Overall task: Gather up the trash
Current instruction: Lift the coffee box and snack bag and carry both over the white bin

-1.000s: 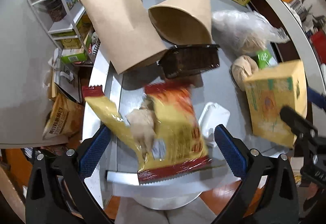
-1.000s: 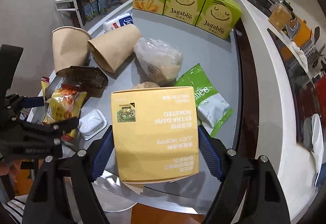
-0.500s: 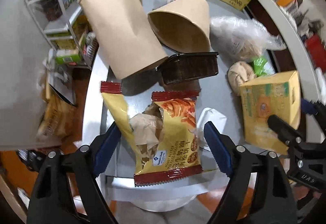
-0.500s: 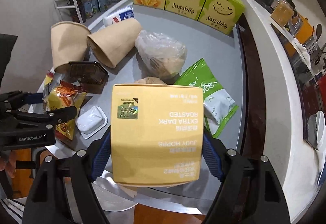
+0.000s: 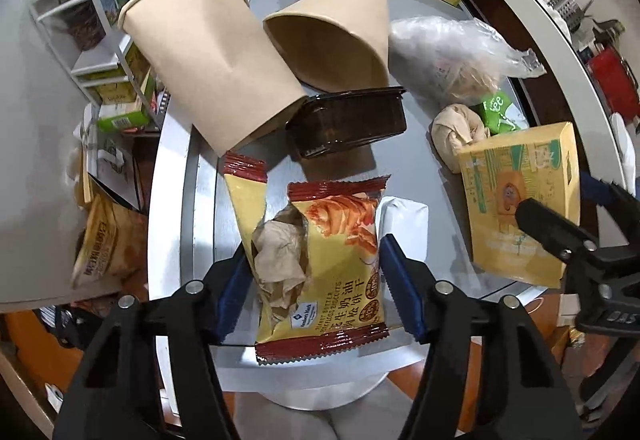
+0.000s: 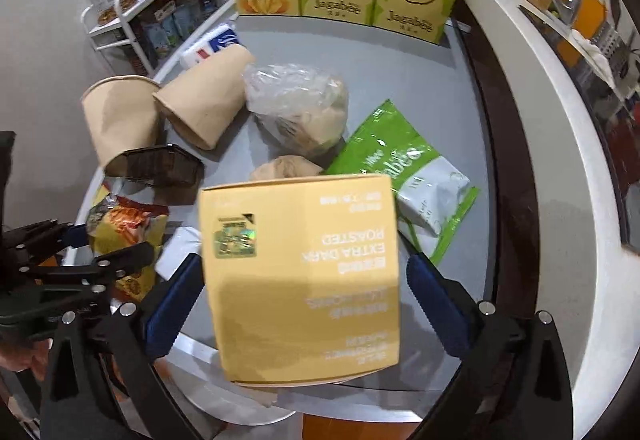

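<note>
A grey worktop (image 6: 420, 52) beside white wire shelves (image 6: 120, 16) is strewn with litter. The left gripper (image 5: 316, 280), jaws just closing, brackets a torn yellow-and-red biscuit wrapper (image 5: 332, 260) at the near edge. The right gripper (image 6: 300, 296), jaws just opened wide, stands clear of the yellow cardboard box (image 6: 300, 280) between them.

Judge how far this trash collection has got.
Nothing visibly binned. In hand: left tongs have just been closing around the biscuit wrapper; right tongs have just opened, the yellow box loose between them. Left: paper cup, plastic bag, green pouch.
</note>
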Demonstrator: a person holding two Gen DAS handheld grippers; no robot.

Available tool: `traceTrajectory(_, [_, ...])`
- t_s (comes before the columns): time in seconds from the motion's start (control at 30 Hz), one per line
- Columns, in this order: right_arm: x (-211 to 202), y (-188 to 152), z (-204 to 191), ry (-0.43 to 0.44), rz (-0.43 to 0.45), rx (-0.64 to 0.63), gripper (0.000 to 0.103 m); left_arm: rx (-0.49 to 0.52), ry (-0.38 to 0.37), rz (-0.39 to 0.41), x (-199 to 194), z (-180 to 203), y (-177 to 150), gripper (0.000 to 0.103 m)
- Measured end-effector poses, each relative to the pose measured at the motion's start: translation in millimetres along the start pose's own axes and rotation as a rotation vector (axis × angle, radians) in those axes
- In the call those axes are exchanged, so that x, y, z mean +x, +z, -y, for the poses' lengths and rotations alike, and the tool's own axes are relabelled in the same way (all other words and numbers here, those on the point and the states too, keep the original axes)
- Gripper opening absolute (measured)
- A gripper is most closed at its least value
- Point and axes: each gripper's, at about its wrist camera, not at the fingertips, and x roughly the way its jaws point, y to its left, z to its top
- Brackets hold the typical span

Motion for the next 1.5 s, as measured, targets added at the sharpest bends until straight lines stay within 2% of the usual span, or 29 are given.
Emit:
traceTrajectory(0.07, [0.2, -2.0, 0.9, 0.008, 0.004, 0.009, 0.098, 0.005, 0.008, -0.007, 0.1, 0.3, -0.9, 0.073])
traceTrajectory(0.13, [1.8, -2.9, 3.5, 0.035, -0.002, 0.027, 0.097, 0.023, 0.016, -0.005, 0.8, 3.8, -3.0, 0.073])
traceTrajectory(0.17, [2.2, -3.2, 4.2, 0.037, -0.003, 0.033, 0.093, 0.036, 0.023, -0.004, 1.3, 5.5, -3.8, 0.073])
traceTrajectory(0.2, [2.7, -3.5, 5.8, 0.038, -0.007, 0.047, 0.08, 0.043, 0.024, -0.004, 1.4, 7.6, -4.4, 0.073])
traceTrajectory(0.23, [2.8, -4.2, 7.0, 0.044, -0.01, 0.056, 0.078, 0.047, 0.021, -0.005, 1.5, 8.4, -4.7, 0.073])
traceTrajectory(0.3, [1.8, -4.3, 9.0, 0.049, -0.012, 0.07, 0.077, 0.053, 0.007, -0.003, 0.7, 10.8, -5.9, 0.065])
traceTrajectory(0.37, [1.0, -5.2, 8.8, 0.052, -0.016, 0.071, 0.077, 0.054, -0.009, -0.008, 0.2, 11.4, -5.9, 0.053])
traceTrajectory(0.57, [-12.5, -9.5, 12.2, 0.059, 0.011, 0.091, 0.077, 0.045, -0.055, -0.005, -6.0, 7.8, -7.0, 0.041])
traceTrajectory(1.07, [-41.6, -12.9, 16.1, 0.098, 0.062, 0.116, 0.077, 0.043, -0.105, 0.075, -39.7, 10.7, -10.0, 0.041])
traceTrajectory(1.33, [-71.6, -23.5, 13.4, 0.146, 0.1, 0.108, 0.077, 0.107, -0.056, 0.158, -71.5, 23.1, -19.4, 0.041])
traceTrajectory(1.5, [-87.0, -36.3, 12.2, 0.17, 0.111, 0.101, 0.077, 0.126, -0.043, 0.177, -81.7, 25.4, -27.7, 0.041])
